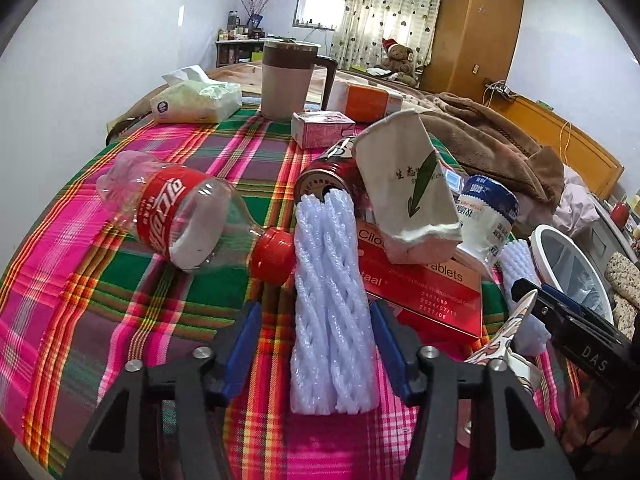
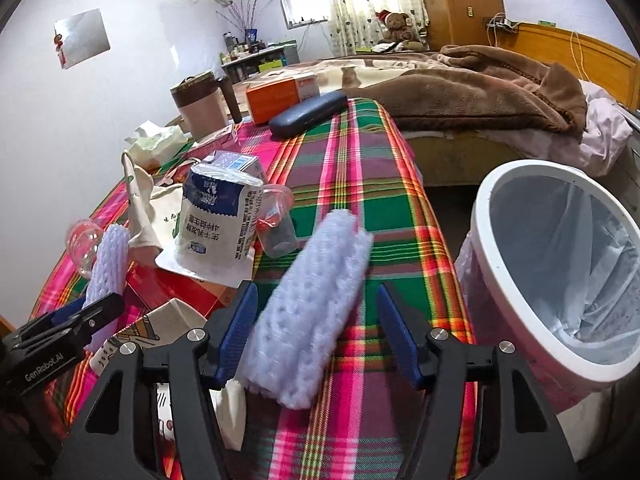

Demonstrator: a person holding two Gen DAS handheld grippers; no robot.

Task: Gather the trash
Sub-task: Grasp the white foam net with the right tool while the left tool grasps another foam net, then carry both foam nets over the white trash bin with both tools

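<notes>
My left gripper (image 1: 316,307) straddles a white foam net sleeve (image 1: 332,300) that lies lengthwise on the plaid tablecloth (image 1: 120,300). Its right pad is at the foam's edge and a gap shows at the left pad, so it is open. My right gripper (image 2: 317,289) straddles a second foam net sleeve (image 2: 308,304). The left pad touches that sleeve, the right pad stands clear, so it is open too. The white trash bin (image 2: 560,272) with a clear liner stands just right of the table. Each gripper shows at the edge of the other's view.
An empty cola bottle (image 1: 176,216), a red can (image 1: 332,172), a crushed paper cup (image 1: 408,192), a milk pouch (image 2: 216,220) and a red tablet box (image 1: 432,304) crowd the table. Behind them are a mug (image 1: 284,80), tissues (image 1: 192,100) and a glasses case (image 2: 308,114). A bed lies beyond.
</notes>
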